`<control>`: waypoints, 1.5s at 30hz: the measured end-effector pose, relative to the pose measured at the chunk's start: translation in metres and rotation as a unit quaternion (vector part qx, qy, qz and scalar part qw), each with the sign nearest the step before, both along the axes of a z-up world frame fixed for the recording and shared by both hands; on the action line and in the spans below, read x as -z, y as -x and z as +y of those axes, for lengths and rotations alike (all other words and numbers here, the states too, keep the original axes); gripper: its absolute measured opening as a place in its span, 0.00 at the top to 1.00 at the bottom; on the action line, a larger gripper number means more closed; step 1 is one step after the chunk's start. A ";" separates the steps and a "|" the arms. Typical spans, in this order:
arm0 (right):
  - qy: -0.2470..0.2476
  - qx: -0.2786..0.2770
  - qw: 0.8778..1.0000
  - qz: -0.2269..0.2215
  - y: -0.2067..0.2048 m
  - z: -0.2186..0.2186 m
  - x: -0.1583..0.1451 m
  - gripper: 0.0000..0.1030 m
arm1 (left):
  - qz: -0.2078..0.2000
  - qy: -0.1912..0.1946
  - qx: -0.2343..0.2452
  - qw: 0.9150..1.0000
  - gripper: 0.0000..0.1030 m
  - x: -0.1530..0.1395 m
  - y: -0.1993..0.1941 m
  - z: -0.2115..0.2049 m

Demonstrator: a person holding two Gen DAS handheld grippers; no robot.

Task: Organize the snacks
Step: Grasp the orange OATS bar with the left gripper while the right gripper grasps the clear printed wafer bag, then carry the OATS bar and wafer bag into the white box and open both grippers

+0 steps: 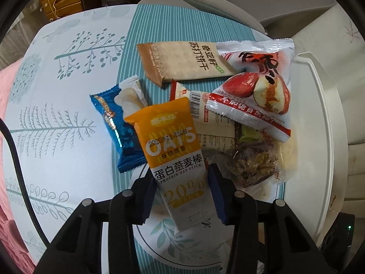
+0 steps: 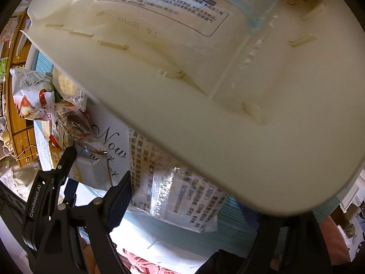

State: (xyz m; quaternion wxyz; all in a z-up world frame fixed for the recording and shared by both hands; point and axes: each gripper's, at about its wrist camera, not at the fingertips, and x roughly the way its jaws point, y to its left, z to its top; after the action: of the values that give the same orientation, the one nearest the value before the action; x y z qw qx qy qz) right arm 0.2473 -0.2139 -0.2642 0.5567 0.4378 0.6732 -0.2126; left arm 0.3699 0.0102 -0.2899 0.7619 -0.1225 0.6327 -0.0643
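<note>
A white tray (image 2: 205, 118) is filling most of the right wrist view, tilted, seen from beneath, with a packet showing through its translucent floor. The right gripper (image 2: 189, 207) is reaching under it; only its left finger (image 2: 118, 196) is showing, so whether its jaws are gripping the tray cannot be told.

A tablecloth (image 1: 57, 118) with a leaf print is lying under a striped teal runner (image 1: 146, 27). On the runner, a heap of snacks is sitting left of the tray's rim (image 1: 319, 105): a red date packet (image 1: 255, 86) on the right, a tan cracker packet (image 1: 182, 61) at the far side, a blue packet (image 1: 118, 132) on the left.

The left gripper (image 1: 182, 194) is pointing down over the near end of the orange oat bar (image 1: 175, 150), jaws narrowed, blue pads (image 1: 216, 191) sitting against both edges of the wrapper.
</note>
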 end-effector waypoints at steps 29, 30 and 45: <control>-0.024 -0.009 1.000 -0.010 0.022 -0.008 -0.032 0.36 | -0.014 0.001 0.028 1.000 0.61 -0.076 0.117 0.051; -0.025 -0.011 0.999 -0.017 0.023 -0.007 -0.036 0.36 | -0.015 0.001 0.030 0.999 0.61 -0.080 0.122 0.054; -0.038 -0.098 0.990 -0.091 0.073 0.020 -0.076 0.36 | -0.033 0.006 0.036 0.999 0.61 -0.128 0.190 0.061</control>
State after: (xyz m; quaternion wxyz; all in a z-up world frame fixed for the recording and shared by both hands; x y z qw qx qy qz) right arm 0.1741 -0.1944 -0.1881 0.6167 0.4085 0.6669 -0.0905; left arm 0.1799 0.0717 -0.1621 0.7787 -0.1023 0.6110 -0.0991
